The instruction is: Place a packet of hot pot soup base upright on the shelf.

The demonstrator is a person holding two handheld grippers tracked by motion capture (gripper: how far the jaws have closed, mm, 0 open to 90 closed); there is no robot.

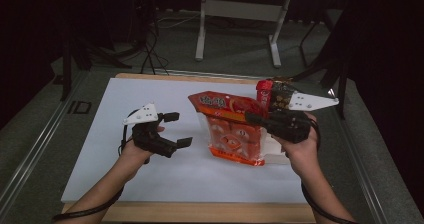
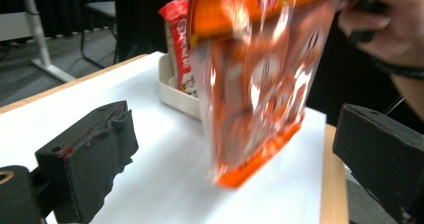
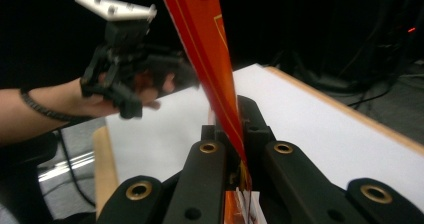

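Right gripper [image 1: 251, 118]: jaws pressed together on the top seal of an orange snack bag [image 1: 231, 129]; in the right gripper view the seal [image 3: 212, 54] runs edge-on up between the two black jaws. The jaw tips point toward the left edge of the table.

Snack bag: hangs from that pinch, long axis near upright, sealed top uppermost, bottom edge down at the white tabletop [image 1: 150, 94]; whether it touches cannot be told. The left gripper view shows the bag [image 2: 260, 79] blurred, bottom corner low over the white surface. It sits right of the table's centre, its printed face toward the near edge.

Left gripper [image 1: 181, 129]: jaws spread wide, nothing between them, open toward the bag from the left and clear of it. In its own view the two black pads [image 2: 95, 149] stand far apart with the bag beyond the gap.

Behind the bag, near the far right corner: a cream tray [image 2: 175, 91] holding an upright red packet [image 1: 264, 95].

Hands: left hand [image 1: 142, 146] and right hand [image 1: 300, 144] each grip a tool from the near edge.
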